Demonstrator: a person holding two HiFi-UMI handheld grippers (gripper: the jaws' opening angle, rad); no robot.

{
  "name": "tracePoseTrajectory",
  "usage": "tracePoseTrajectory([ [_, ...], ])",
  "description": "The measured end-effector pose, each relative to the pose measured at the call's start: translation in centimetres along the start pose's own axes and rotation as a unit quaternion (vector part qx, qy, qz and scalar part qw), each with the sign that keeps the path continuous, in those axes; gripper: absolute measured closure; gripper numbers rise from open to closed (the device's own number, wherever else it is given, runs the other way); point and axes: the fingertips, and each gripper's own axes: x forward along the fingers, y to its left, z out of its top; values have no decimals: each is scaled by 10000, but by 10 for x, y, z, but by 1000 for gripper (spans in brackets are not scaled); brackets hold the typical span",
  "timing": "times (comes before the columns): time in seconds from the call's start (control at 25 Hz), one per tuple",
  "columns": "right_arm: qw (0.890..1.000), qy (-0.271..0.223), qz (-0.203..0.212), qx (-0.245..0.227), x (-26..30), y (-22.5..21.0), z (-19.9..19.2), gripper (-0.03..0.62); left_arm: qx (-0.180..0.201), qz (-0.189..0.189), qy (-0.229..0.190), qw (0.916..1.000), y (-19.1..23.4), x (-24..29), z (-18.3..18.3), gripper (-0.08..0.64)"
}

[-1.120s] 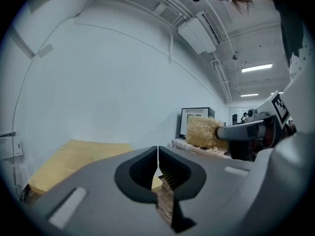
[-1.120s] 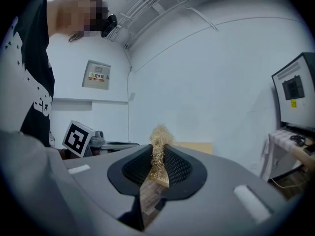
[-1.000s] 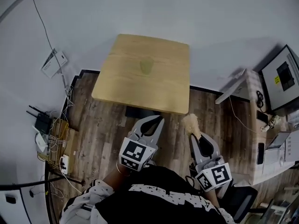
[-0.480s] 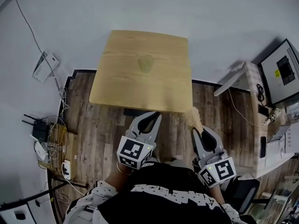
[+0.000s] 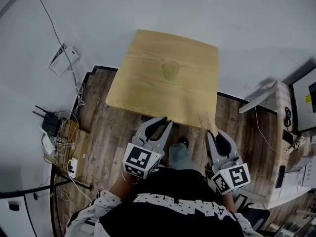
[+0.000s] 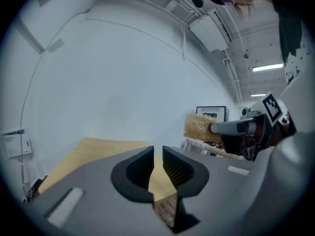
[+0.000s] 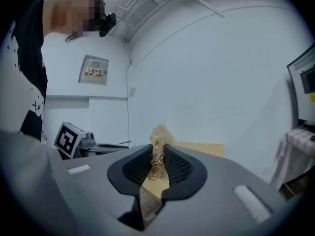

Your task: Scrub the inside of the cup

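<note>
A pale, see-through cup stands upright near the middle of the light wooden table. My left gripper hovers just short of the table's near edge. Its jaws have just been opening and stand a narrow gap apart, with nothing between them. My right gripper is shut on a straw-coloured fibre scrubber, whose tuft sticks out past the fingertips at the table's near right corner. In the right gripper view the tuft is pinched between the ribbed pads. The cup is well beyond both grippers.
A router and tangled cables lie on the floor at the left, and a white box sits by the wall. A white desk with devices stands at the right. The person's foot is on the wooden floor between the grippers.
Both grippers have moved forward to the table's near edge. The scrubber tuft now overlaps the table's corner. The left jaws show a small gap.
</note>
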Motion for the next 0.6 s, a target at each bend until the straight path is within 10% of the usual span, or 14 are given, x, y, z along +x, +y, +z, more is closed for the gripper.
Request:
tracePoseTrajectory([
  [0.6,9925,-107,1220,50,104,-28,26,511,-7,1158,-224,9930,67,34,20,469],
])
